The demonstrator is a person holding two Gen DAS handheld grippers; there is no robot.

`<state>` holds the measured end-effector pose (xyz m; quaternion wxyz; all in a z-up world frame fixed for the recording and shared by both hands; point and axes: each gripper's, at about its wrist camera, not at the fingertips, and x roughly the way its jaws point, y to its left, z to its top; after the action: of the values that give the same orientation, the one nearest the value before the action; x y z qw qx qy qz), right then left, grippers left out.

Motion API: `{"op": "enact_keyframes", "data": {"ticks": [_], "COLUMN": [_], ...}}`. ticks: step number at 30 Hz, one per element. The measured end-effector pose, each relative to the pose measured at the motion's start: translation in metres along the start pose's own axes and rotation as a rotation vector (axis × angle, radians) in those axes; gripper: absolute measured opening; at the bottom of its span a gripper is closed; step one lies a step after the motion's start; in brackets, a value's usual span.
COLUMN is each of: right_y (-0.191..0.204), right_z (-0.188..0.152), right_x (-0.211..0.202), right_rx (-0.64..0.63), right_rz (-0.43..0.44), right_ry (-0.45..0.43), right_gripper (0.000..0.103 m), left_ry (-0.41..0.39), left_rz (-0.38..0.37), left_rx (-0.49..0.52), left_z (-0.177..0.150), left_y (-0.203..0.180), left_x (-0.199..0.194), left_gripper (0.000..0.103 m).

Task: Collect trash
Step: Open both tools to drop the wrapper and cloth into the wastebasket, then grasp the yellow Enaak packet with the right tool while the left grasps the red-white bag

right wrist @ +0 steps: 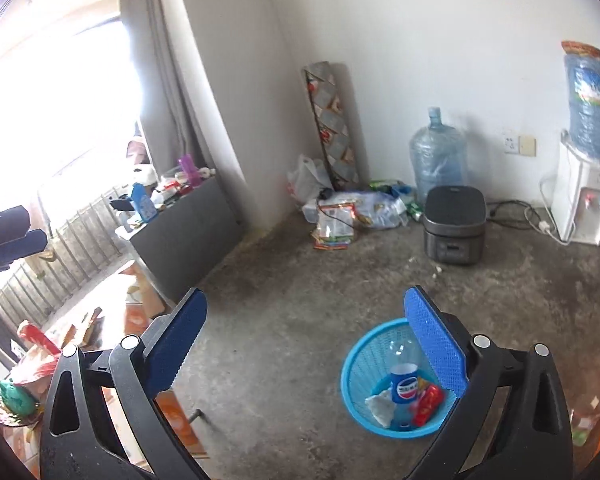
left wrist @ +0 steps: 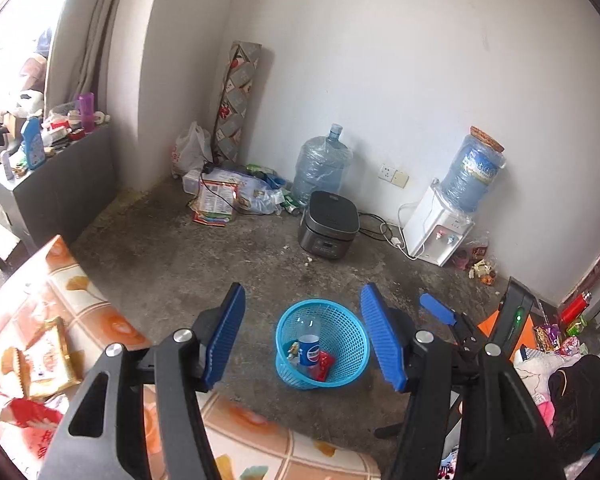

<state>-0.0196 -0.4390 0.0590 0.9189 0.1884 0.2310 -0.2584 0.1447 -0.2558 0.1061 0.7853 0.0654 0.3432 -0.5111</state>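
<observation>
A blue mesh basket stands on the concrete floor below both grippers. In it lie a Pepsi bottle, a red wrapper and crumpled white paper. My left gripper hangs open above the basket with nothing between its blue pads. My right gripper is wide open and empty, with the basket under its right finger. A gold snack wrapper and a red packet lie on the table's orange-patterned cloth at the left.
A black rice cooker and a white water dispenser stand by the far wall, with a water jug. Packets and bags are piled in the corner. A grey cabinet stands left. Small litter lies beside the dispenser.
</observation>
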Motion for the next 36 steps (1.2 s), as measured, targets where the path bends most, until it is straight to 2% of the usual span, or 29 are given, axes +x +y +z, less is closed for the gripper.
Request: {"op": "enact_keyframes", "data": {"ticks": [4, 11, 15, 17, 20, 24, 29, 32, 36], "right_y": [0.031, 0.082, 0.119, 0.138, 0.167, 0.208, 0.266, 0.301, 0.324], "right_z": [0.005, 0.004, -0.003, -0.006, -0.010, -0.012, -0.020, -0.038, -0.069], "right_x": [-0.009, -0.001, 0.020, 0.035, 0.061, 0.091, 0.140, 0.167, 0.195], "right_rx": [-0.050, -0.091, -0.119, -0.122, -0.126, -0.166, -0.285, -0.380, -0.446], "right_rz": [0.120, 0.340, 0.433, 0.485, 0.551, 0.586, 0.547, 0.540, 0.470], "right_ry": [0.000, 0.090, 0.182, 0.238, 0.318, 0.383, 0.481, 0.542, 0.637], "right_gripper": [0.095, 0.095, 0.094, 0.091, 0.085, 0.078, 0.055, 0.044, 0.033], "left_ry": [-0.085, -0.205, -0.228, -0.227, -0.222, -0.205, -0.178, -0.160, -0.141], "left_rz": [0.103, 0.334, 0.389, 0.414, 0.412, 0.414, 0.433, 0.455, 0.468], "left_rx": [-0.032, -0.187, -0.300, -0.341, -0.390, -0.414, -0.458, -0.503, -0.543], "left_z": [-0.017, -0.066, -0.101, -0.116, -0.134, -0.150, -0.169, -0.180, -0.190], "left_y": [0.029, 0.097, 0.134, 0.150, 0.170, 0.186, 0.208, 0.226, 0.245], "left_x": [-0.069, -0.173, -0.210, -0.219, -0.224, -0.218, -0.205, -0.196, -0.187], "left_gripper": [0.060, 0.060, 0.060, 0.060, 0.053, 0.042, 0.030, 0.023, 0.020]}}
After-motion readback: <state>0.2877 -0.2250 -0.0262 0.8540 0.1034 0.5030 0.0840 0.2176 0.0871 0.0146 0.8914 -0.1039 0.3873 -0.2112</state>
